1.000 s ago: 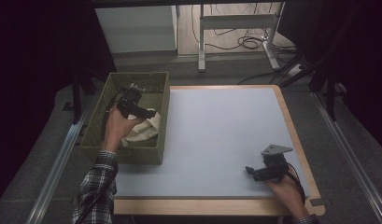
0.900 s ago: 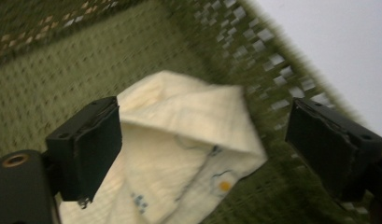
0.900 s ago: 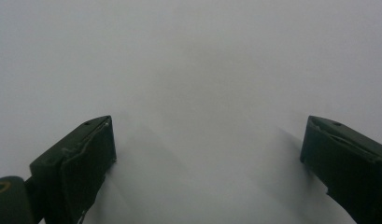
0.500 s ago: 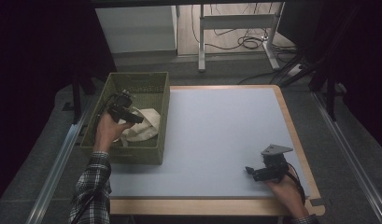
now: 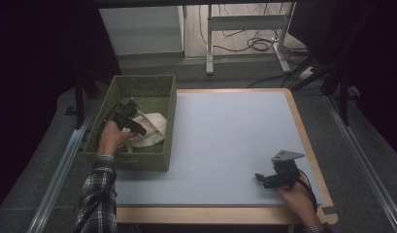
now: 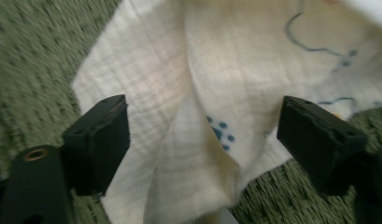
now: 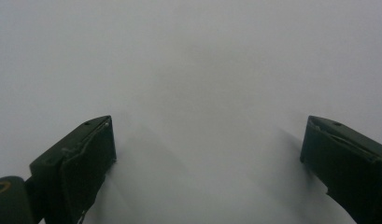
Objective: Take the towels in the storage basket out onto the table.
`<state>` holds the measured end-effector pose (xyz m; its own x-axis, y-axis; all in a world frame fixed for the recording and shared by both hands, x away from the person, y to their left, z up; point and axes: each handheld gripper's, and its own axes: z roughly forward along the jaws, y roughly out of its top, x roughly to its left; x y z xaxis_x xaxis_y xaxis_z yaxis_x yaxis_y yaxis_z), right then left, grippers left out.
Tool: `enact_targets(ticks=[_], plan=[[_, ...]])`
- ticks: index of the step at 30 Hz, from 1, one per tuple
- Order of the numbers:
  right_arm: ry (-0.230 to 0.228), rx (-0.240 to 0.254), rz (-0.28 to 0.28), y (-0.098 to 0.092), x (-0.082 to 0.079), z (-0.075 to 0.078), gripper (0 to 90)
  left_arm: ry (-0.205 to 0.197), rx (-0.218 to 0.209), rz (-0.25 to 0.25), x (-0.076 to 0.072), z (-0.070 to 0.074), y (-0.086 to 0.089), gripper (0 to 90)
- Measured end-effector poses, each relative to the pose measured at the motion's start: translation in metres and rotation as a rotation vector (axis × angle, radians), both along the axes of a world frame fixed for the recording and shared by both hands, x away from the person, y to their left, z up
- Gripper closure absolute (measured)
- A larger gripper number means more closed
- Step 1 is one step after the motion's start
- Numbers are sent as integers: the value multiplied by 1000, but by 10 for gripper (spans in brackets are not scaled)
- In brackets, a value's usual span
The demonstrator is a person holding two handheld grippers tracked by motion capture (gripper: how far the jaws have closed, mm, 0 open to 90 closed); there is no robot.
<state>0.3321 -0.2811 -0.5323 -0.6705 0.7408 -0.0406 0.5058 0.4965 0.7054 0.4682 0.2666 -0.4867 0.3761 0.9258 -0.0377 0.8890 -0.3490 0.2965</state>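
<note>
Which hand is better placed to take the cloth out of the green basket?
The left. The left gripper is inside the green basket, its open jaws on either side of the cream cloth. The right gripper rests far off on the table.

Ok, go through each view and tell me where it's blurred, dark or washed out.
High view: sharp on the table, black at both sides. Left gripper view: motion-smeared, though the cloth and its blue print in the basket still read. Right gripper view: a soft, featureless grey surface with faint jaw shadows.
</note>
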Motion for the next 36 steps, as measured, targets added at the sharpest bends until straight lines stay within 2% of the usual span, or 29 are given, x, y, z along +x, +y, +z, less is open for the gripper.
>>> enact_targets(ticks=[1, 2, 3, 4, 5, 7, 8, 9, 10, 11, 12, 13, 14, 15, 16, 17, 18, 19, 20, 24, 25, 26, 27, 28, 31, 32, 36], plan=[[0, 0, 0, 0, 0, 0, 33, 0, 0, 0, 0, 0, 0, 153], [0, 0, 0, 0, 0, 0, 33, 40, -1, 4, 5, -6, -1, 148], [0, 0, 0, 0, 0, 0, 33, 40, -1, 4, 5, -6, -1, 141], [0, 0, 0, 0, 0, 0, 33, 87, 1, 9, 10, -14, -4, 136], [0, 0, 0, 0, 0, 0, 33, 87, 1, 9, 10, -14, -4, 139], [0, 1, 0, 0, 0, 0, 33, 143, 0, 2, 15, -23, -7, 153], [0, 1, 0, 0, 0, 0, 33, 152, 20, 3, 16, -26, -11, 172], [0, 1, 0, 0, 0, 0, 33, 152, 20, 3, 16, -26, -11, 194], [0, 1, 0, 0, 0, 0, 33, 157, 16, 28, 16, -22, -12, 272], [0, 1, 0, 0, 0, 0, 33, 157, 16, 28, 16, -22, -12, 361], [0, 1, 0, 0, 0, 0, 33, 144, 32, 15, 14, -16, -13, 534], [0, 1, 0, 0, 0, 0, 33, 144, 32, 15, 14, -16, -13, 642], [0, 0, 0, 0, 0, 0, 33, 148, 45, 6, 13, -16, -15, 642], [0, 1, 1, 0, 0, 0, 33, 144, 56, 5, 12, -15, -15, 710], [0, 1, 0, 0, 0, 0, 33, 141, 57, 0, 11, -14, -14, 824], [0, 1, 0, 0, 0, 0, 33, 141, 57, 0, 11, -14, -14, 838], [0, 1, 0, 0, 0, 0, 33, 129, 30, 3, 10, -12, -11, 846], [0, 1, 0, 0, 0, 0, 33, 129, 30, 3, 10, -12, -11, 849], [1, 1, 0, 0, 0, 0, 33, 90, -13, 13, 7, -7, -6, 851], [1, 1, 0, 0, 0, 0, 33, 23, -76, 19, 1, 7, 3, 851], [1, 1, 0, 0, 0, 0, 33, 23, -76, 19, 1, 7, 3, 851], [0, 0, 0, 0, 0, 0, 33, -11, -95, 16, -2, 15, 5, 851], [0, 0, 0, 0, 0, 0, 33, -11, -95, 16, -2, 15, 5, 851], [0, 0, 0, 0, 0, 0, 33, -41, -119, 15, -6, 22, 8, 851], [0, 0, 0, 0, 0, 0, 33, -57, -117, 7, -9, 28, 9, 851], [0, 0, 0, 0, 0, 0, 33, -84, -134, 3, -12, 36, 10, 851], [0, 0, 0, 0, 0, 0, 33, -133, -149, -7, -19, 53, 12, 851]])
